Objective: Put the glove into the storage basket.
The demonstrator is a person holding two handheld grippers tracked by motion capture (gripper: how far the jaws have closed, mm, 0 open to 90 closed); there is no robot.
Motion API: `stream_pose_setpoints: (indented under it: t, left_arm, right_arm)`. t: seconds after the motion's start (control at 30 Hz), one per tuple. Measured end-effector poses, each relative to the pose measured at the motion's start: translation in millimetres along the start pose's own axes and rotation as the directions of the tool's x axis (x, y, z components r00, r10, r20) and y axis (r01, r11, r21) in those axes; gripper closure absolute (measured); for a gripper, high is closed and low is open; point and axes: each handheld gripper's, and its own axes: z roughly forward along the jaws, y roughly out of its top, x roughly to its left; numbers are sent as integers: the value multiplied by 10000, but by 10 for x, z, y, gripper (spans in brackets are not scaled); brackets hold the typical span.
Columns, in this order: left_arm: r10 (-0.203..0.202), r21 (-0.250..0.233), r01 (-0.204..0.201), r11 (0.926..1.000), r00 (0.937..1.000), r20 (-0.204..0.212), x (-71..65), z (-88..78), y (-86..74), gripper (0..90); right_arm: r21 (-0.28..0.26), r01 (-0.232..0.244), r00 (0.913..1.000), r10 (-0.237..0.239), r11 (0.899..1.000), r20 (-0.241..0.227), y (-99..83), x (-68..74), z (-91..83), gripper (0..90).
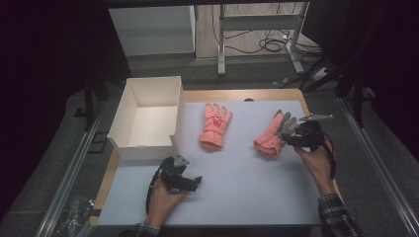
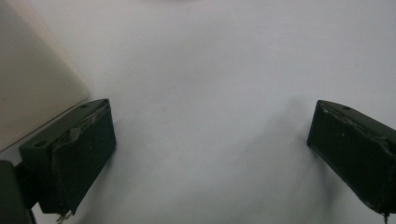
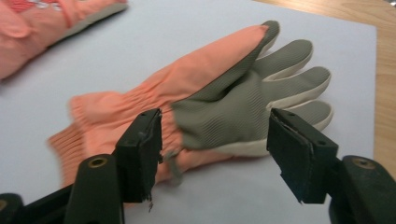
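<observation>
Salmon-pink glove (image 3: 196, 107), palm up at the mat's right side: we frame it with our right gripper (image 3: 215, 140), jaws apart and clear of it, seemingly to grasp. Our left gripper (image 2: 210, 140) waits wide open beside the white box (image 1: 148, 116).

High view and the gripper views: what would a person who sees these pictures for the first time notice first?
Two salmon-pink gloves on the pale sheet catch the eye: the left glove lies back up in the middle, and the right glove lies palm up, showing its grey palm. The right tongs stand open close to that glove's palm, not gripping it. An open white box stands at the sheet's left edge.
</observation>
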Motion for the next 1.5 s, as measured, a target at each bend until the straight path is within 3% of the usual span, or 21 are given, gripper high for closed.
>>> stream_pose_setpoints:
  t: [0.3, 0.4, 0.47, 0.57, 0.6, 0.73, 0.87, 1.03, 1.23, 1.5]
  left_arm:
    - [16, 4, -16, 10000, 10000, 11, 2, -1, 0, 11]
    - [23, 10, -23, 10000, 10000, 11, 2, -1, 0, 11]
    - [23, 10, -23, 10000, 10000, 9, 2, -1, 0, 11]
    - [23, 10, -23, 10000, 10000, 10, 2, -1, 0, 11]
    - [24, 13, -24, 10000, 10000, 9, 2, -1, 0, 11]
    - [27, 11, -27, 10000, 10000, 6, 2, -1, 0, 11]
    - [22, 7, -22, 10000, 10000, 10, 2, -1, 0, 11]
    - [25, 11, -25, 10000, 10000, 11, 2, -2, 0, 11]
    - [16, 2, -16, 10000, 10000, 10, 2, -1, 0, 11]
    - [21, 4, -21, 10000, 10000, 10, 2, -1, 0, 11]
  right_arm:
    - [613, -346, 9993, 338, 9975, 145, 162, -105, 299, 392]
    - [1195, -350, 9982, 289, 9922, 529, 180, -132, 458, 393]
    - [1428, -593, 9976, 537, 9880, 428, 158, -150, 539, 398]
    - [1441, -828, 9962, 778, 9861, 400, 137, -148, 574, 438]
    - [1435, -910, 9953, 851, 9854, 471, 118, -131, 588, 520]
    - [1349, -1171, 9927, 1121, 9839, 438, 77, -134, 584, 717]
    - [1297, -1352, 9905, 1310, 9823, 407, 66, -131, 569, 811]
    - [1230, -1548, 9879, 1530, 9803, 245, 83, -143, 540, 839]
    - [1019, -1807, 9819, 1854, 9782, -380, 108, -152, 437, 850]
    - [653, -1459, 9805, 1530, 9871, -1231, 148, -45, 214, 853]
